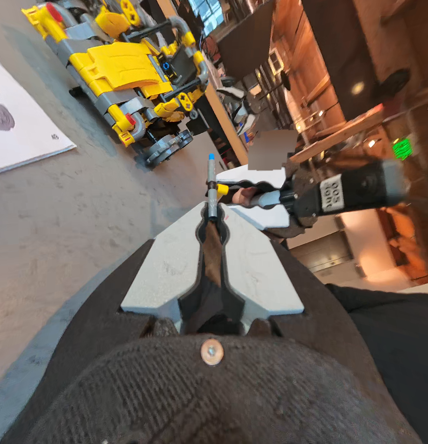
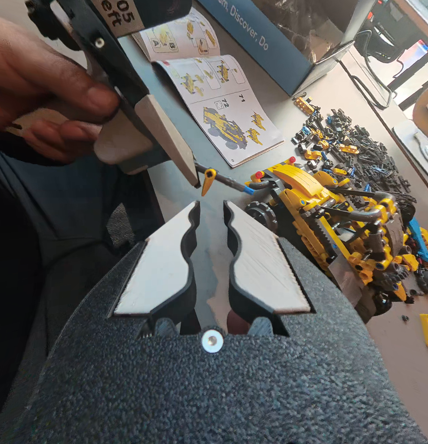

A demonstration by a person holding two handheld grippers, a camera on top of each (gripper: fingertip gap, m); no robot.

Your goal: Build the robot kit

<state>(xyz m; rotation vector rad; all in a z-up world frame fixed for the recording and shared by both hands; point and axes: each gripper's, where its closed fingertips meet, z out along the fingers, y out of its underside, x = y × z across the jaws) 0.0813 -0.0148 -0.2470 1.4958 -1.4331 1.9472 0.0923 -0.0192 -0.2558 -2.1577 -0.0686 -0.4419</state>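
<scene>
My left gripper is shut on the end of a thin grey axle with a blue tip. A small yellow piece sits on the axle partway along. In the right wrist view the left gripper comes in from the upper left and holds the axle above the table, and the yellow piece hangs down from it. My right gripper is open and empty, with its fingertips just below and before the yellow piece. It also shows in the left wrist view, on either side of that piece.
A yellow and grey model vehicle stands on the grey table. An open instruction booklet lies behind the axle. A pile of small loose pieces lies at the right. A blue box stands at the back. My left and right fingertips are right by each other.
</scene>
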